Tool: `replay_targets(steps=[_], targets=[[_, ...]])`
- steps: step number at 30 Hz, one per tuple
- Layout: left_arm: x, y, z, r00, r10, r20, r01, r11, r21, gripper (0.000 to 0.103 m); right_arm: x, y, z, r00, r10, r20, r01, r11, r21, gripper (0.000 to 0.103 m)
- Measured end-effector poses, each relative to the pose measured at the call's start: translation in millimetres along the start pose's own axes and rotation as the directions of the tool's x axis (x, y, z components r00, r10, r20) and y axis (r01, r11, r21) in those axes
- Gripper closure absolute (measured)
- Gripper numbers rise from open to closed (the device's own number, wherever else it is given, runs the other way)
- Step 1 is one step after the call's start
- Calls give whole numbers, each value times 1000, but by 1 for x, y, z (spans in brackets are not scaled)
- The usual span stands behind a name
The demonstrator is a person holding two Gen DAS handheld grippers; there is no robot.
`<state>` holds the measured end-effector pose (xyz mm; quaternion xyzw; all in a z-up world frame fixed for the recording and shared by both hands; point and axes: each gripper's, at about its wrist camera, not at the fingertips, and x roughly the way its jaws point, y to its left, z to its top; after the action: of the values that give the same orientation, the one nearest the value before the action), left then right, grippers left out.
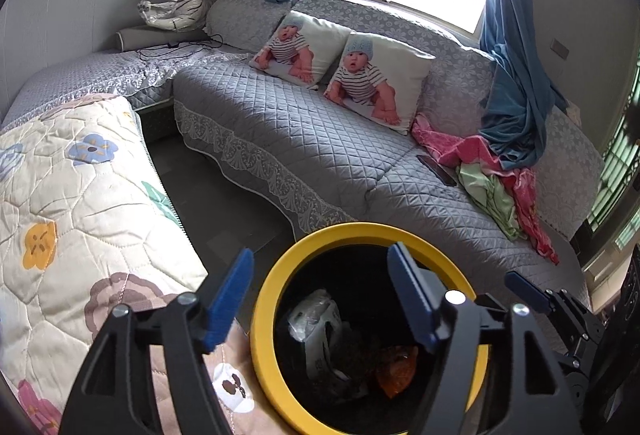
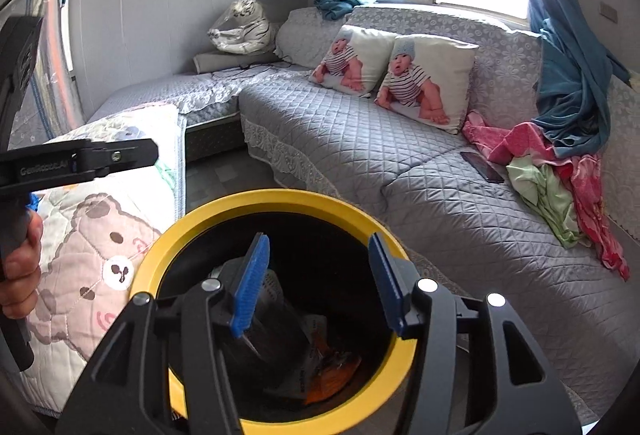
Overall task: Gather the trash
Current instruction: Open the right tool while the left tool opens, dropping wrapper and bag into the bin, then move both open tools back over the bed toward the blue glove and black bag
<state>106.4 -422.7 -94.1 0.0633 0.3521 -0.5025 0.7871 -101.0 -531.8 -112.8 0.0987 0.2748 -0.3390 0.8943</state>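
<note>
We see both grippers over the yellow-rimmed bin (image 1: 272, 315); left gripper (image 1: 320, 299) jaws wide apart, nothing between them; right gripper (image 2: 318, 287) jaws moderately apart, also empty; trash sits at the bin's dark bottom: white crumpled wrapper (image 1: 316, 331), orange wrapper (image 1: 400, 367); in the right view a clear plastic bag (image 2: 276, 331) lies there too; bin stands between the floral quilt (image 1: 60, 215) and the grey sofa (image 1: 300, 131); phone (image 1: 436, 169) on the sofa seat beside pink-green cloth (image 1: 496, 179).
</note>
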Motion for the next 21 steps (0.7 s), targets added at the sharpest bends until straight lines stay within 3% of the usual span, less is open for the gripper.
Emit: replay_targets(steps=[8,13,17,21], targets=[[-34,22,2,992,71,104,-69,997,-22,9,-6,9,8,999,5,40,-4,999,-33,36],[-67,50,3,975,152,164,-146,988,-48,8,-11,32,17,995,61,76,-56,996,-74,28],[-98,82,4,953,215,214,-198,975,-98,8,-16,59,25,986,123,116,-109,987,-118,20],[-133,114,-1,911,313,269,-293,949,-115,8,-20,91,32,971,196,140,-171,971,-169,15]])
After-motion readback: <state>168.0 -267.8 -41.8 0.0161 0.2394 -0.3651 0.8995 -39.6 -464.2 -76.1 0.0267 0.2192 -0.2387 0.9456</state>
